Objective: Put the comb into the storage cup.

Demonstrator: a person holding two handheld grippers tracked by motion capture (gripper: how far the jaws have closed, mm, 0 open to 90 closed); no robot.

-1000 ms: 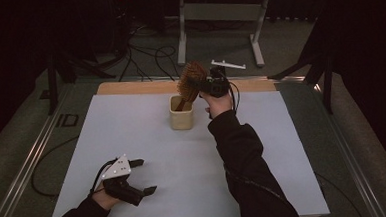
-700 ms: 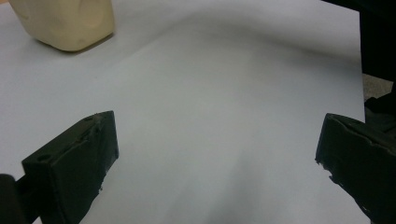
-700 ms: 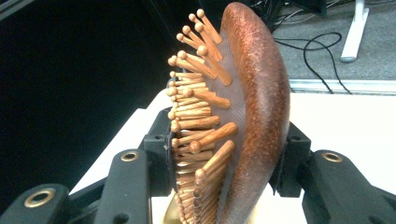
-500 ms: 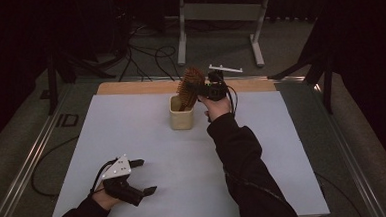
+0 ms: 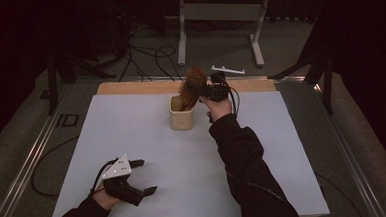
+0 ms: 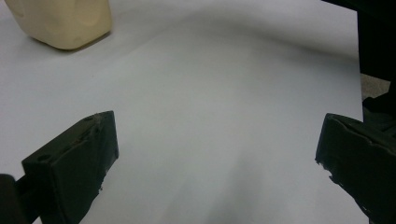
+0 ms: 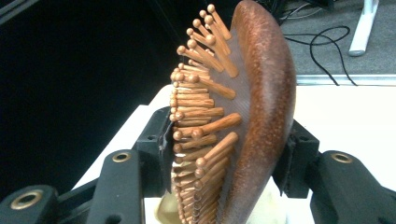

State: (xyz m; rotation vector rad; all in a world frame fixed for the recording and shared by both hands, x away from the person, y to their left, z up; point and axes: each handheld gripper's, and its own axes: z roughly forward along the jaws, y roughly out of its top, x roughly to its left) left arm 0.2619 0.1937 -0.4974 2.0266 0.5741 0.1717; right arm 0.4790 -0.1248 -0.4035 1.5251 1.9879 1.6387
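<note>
Since a second ago, little has shifted: our right gripper [image 5: 203,91] sits a touch lower over the cup, with the brush head still above the rim, and our left gripper [image 5: 138,177] has not moved.

We count one wooden hairbrush [image 5: 192,88], one cream cup [image 5: 181,118], and two grippers. Our right gripper clamps the hairbrush across its head; in the right gripper view its jaws press on either side, one against the peg bristles and one against the dark brown back of the hairbrush [image 7: 259,112]. The brush stands roughly upright, tilted a little, with its lower end down inside the cream cup. The cup stands on the white tabletop [image 5: 132,126] near the far edge, just in front of a bare wooden strip [image 5: 130,88].

Our left gripper rests low at the near left of the table, well apart from the cup, with its jaws spread wide and nothing between them. In the left gripper view the two black jaws frame bare white surface, and the cream cup [image 6: 65,21] shows at the upper left corner.

Beyond the table, cables [image 5: 148,53] lie on the floor beside one metal stand [image 5: 219,17].
</note>
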